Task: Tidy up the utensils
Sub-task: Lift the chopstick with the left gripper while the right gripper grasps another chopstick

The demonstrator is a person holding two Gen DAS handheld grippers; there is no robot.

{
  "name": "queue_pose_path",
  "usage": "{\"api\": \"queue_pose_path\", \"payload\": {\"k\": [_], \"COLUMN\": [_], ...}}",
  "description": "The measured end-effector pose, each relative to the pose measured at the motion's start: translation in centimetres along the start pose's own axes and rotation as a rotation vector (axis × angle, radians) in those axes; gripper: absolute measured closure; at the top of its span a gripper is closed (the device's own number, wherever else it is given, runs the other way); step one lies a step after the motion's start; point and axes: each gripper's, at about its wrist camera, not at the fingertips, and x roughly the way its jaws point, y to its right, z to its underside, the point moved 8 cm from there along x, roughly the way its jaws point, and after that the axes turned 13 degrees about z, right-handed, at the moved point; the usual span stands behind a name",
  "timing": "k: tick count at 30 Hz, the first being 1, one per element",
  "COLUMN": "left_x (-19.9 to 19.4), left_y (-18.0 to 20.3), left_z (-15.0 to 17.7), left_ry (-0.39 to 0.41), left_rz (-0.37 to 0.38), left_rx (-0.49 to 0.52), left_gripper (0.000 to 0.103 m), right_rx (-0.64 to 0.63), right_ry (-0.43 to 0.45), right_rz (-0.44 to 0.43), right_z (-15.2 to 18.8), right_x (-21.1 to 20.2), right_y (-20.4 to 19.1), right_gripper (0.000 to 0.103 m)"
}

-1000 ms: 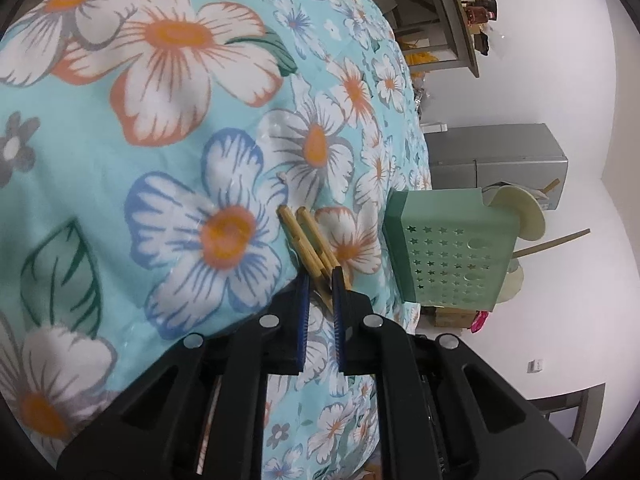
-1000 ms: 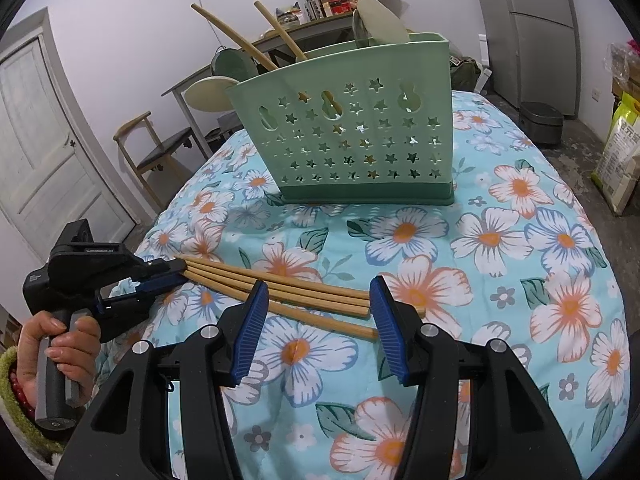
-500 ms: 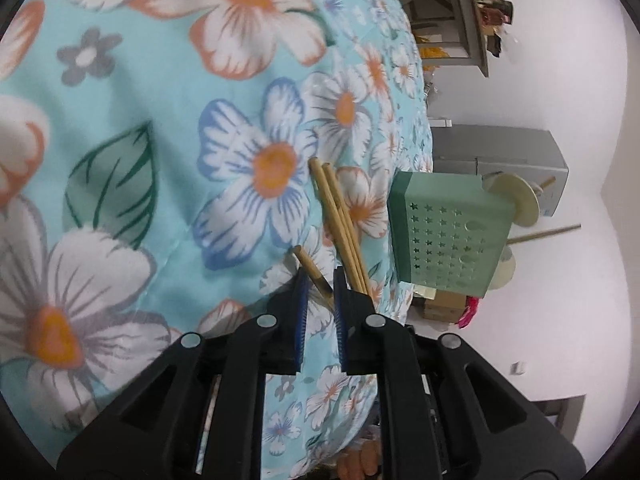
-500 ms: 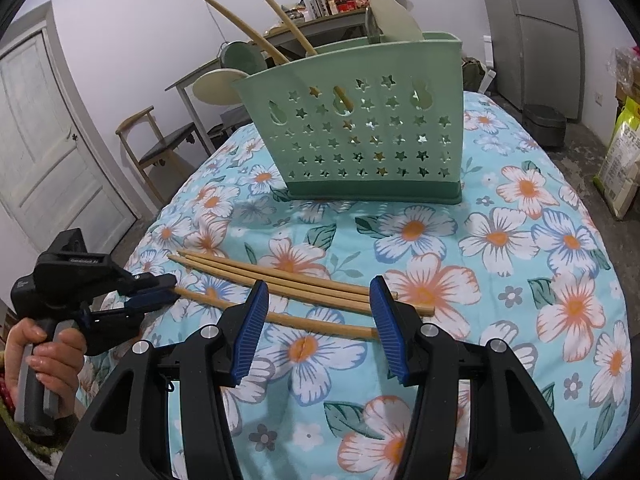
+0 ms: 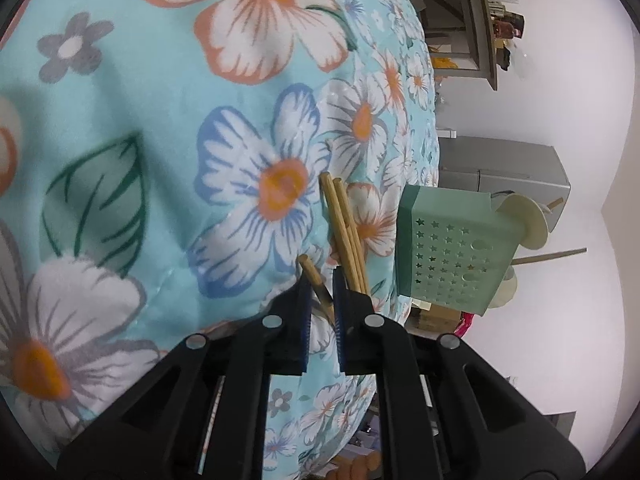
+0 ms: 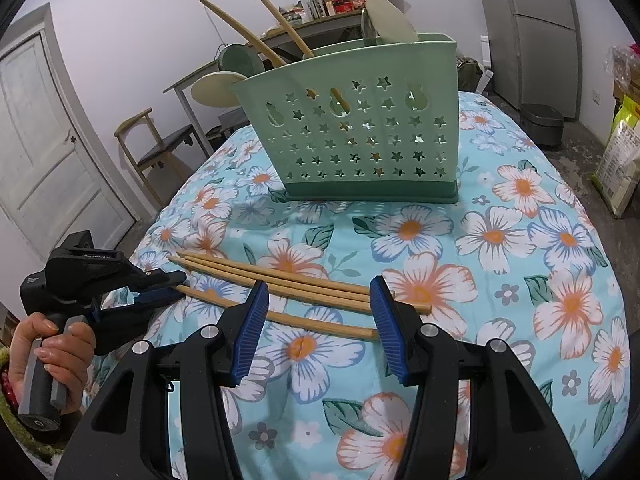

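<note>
While the left gripper [image 5: 320,280] is closing its jaws on one wooden chopstick [image 5: 314,276] to lift it, the others are lying just beside it, short of the green utensil caddy [image 5: 448,248]. In the right view, the right gripper [image 6: 318,320] is hovering half-open, empty, over the chopsticks [image 6: 304,284], near the caddy's front.

Utensil holder [image 6: 360,128] stands far on the tablecloth [image 6: 520,264], spoons [image 6: 212,90] in it. Four chopsticks [image 6: 280,284] lie near of it, left to right; the nearest one [image 6: 280,314] apart. Chair [image 6: 160,148] and door [image 6: 48,152] far left.
</note>
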Motion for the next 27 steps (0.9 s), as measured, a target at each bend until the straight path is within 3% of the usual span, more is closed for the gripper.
{"api": "queue_pose_path", "payload": {"k": [9, 16, 27], "left_x": [-1.4, -5.2, -11.6], "left_y": [4.5, 11.0, 15.7], "left_z": [-0.1, -1.4, -4.4], "left_ry": [0.025, 0.125, 0.300], "left_rz": [0.080, 0.157, 0.206], "left_rx": [0.162, 0.398, 0.572], "left_gripper": [0.098, 0.099, 0.099], "right_rx": [-0.015, -0.078, -0.292], "right_ry": [0.031, 0.090, 0.137], "right_rz": [0.004, -0.040, 0.017], "right_z": [-0.3, -0.6, -0.1], "right_x": [-1.0, -2.5, -2.3], "right_y": [-0.1, -2.0, -6.6], "right_gripper": [0.051, 0.051, 0.052]}}
